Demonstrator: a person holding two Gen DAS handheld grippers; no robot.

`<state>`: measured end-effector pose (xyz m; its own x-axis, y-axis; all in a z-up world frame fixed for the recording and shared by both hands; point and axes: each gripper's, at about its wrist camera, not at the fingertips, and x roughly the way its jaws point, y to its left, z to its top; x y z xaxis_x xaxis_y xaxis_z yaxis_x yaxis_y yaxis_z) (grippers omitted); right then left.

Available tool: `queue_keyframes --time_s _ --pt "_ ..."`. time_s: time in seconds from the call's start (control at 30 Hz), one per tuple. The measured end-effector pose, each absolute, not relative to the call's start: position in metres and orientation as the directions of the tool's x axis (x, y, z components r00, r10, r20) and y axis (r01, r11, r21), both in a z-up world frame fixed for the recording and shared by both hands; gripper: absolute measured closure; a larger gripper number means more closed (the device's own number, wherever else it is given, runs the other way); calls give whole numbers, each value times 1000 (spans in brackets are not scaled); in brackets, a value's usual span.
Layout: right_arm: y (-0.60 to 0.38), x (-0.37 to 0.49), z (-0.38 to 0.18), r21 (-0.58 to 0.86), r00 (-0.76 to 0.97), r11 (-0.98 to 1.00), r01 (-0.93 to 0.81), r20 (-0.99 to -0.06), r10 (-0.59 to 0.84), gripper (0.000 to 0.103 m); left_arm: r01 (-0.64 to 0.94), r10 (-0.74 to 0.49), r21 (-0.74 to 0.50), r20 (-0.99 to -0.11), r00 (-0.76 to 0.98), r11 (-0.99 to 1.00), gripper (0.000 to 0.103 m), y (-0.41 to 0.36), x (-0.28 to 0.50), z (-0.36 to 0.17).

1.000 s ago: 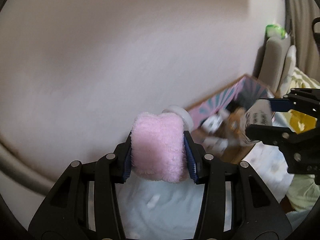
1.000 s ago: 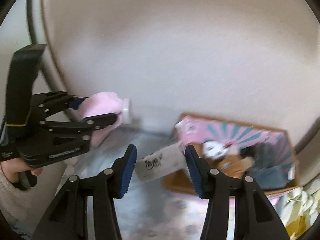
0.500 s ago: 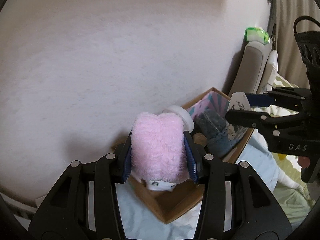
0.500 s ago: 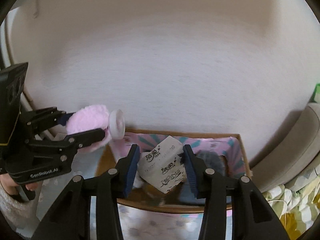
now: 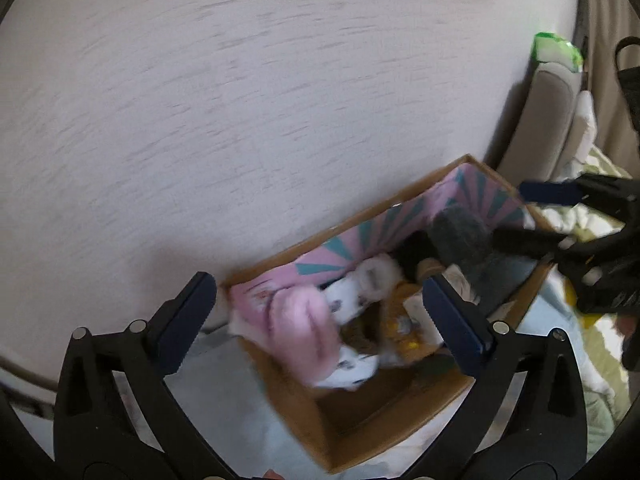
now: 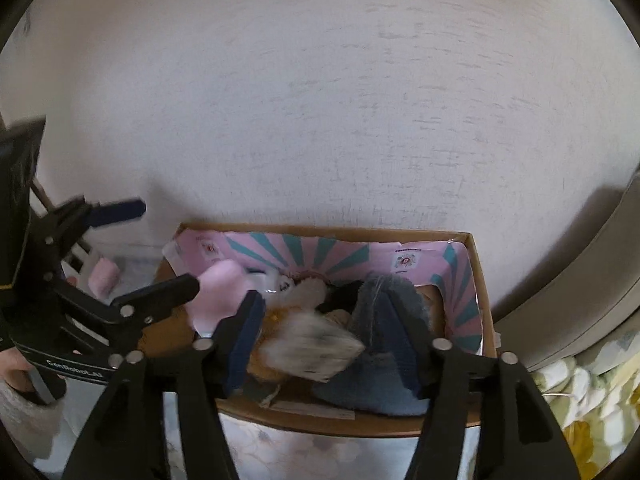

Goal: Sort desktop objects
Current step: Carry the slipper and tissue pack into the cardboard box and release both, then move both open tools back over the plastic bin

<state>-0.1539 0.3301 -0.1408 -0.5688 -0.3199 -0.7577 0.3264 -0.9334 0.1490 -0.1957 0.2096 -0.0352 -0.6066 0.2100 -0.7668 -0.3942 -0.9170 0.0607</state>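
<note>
Now: both items dropping into the box

Left wrist view. Left gripper (image 5: 320,312) has its jaws opening, spread wide, nothing pressed between the pads. Pink plush (image 5: 304,332) is blurred and sits loose between the fingers, over the near-left corner of the box (image 5: 400,412), touching neither pad as far as the blur allows. Box fills the view from 5 to 2 o'clock; pink and teal lining on its far wall. Inside: a grey slipper (image 5: 468,240) at 2 o'clock, white and tan soft things at centre, too blurred to name. Right gripper (image 5: 540,216) enters at 3 o'clock, above the box's right end.

Right wrist view. Right gripper (image 6: 320,340) has its jaws opening, apart, pads clear of the tissue pack (image 6: 316,350), which shows as a pale smear between the fingers, low in the box (image 6: 478,280). Grey slipper (image 6: 384,320) lies at 5 o'clock of the box interior, partly behind the right finger. Pink plush (image 6: 218,292) is at the box's left end, just off the left gripper (image 6: 160,248), which comes in from 9 o'clock. A second pink item (image 6: 104,276) lies outside the box at 9 o'clock, on the pale cloth.

Progress, judged: several things already boxed; these two are being released into it. At least the outside pink item remains. Rest of the desktop not visible.
</note>
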Motion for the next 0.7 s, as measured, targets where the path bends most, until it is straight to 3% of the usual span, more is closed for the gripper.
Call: queue_keyframes --time_s 0.1,0.7 --pt "334 -151 -132 163 -591 -936 312 -738 -325 35 -369 191 65 -764 -617 -927 0 189 -192 -32" --pt "277 -138 -91 105 -631 -916 387 -695 -346 35 -180 93 59 -676 -731 -982 0 39 -145 33"
